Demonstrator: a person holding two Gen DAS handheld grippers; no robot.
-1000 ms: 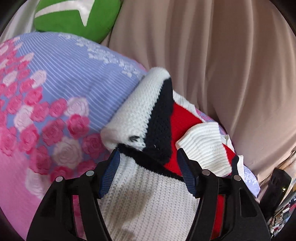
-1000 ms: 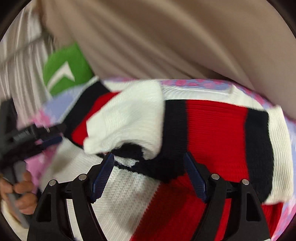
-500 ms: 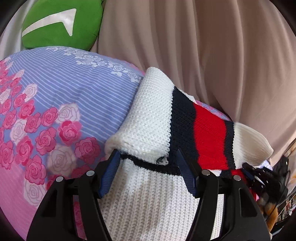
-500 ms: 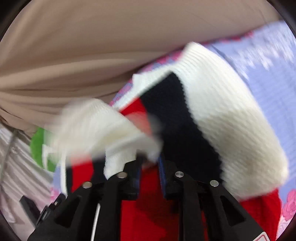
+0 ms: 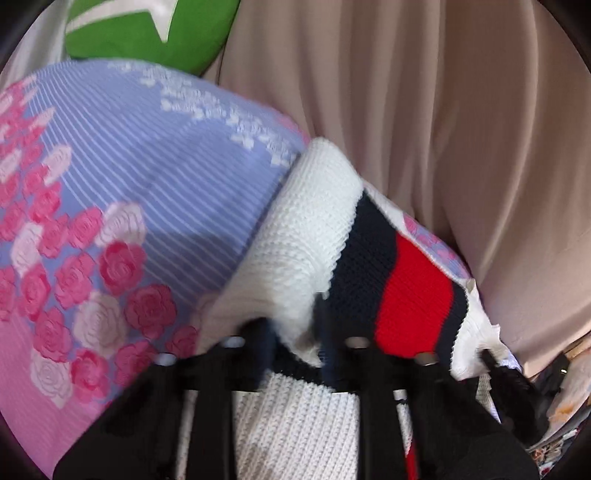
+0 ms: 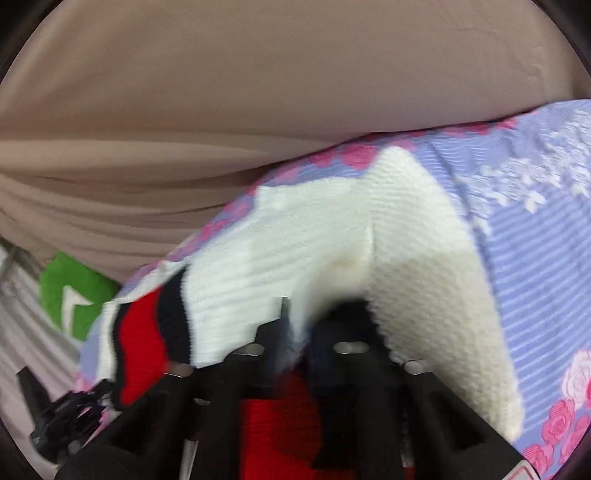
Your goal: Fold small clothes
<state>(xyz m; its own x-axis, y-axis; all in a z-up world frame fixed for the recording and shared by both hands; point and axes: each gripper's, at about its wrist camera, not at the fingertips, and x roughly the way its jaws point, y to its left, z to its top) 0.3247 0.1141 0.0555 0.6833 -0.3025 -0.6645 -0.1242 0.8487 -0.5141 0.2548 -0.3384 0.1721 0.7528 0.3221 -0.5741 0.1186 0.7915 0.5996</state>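
Observation:
A small knitted sweater (image 5: 306,240) in white with navy and red stripes lies on a lilac bedspread with pink roses (image 5: 110,206). My left gripper (image 5: 299,350) is shut on a white fold of the sweater near its navy band. In the right wrist view the same sweater (image 6: 406,258) is bunched up, its striped sleeve (image 6: 147,332) hanging to the left. My right gripper (image 6: 295,343) is shut on the white knit at the fold. The fingertips of both are blurred and partly buried in cloth.
A beige curtain (image 5: 424,110) hangs close behind the bed. A green cushion (image 5: 147,26) sits at the far corner and also shows in the right wrist view (image 6: 70,291). The other gripper (image 6: 55,417) shows at the lower left of the right wrist view.
My left gripper has closed from open onto the white fold. My right gripper stays shut and has carried the sleeve across, so the white part now lies on top.

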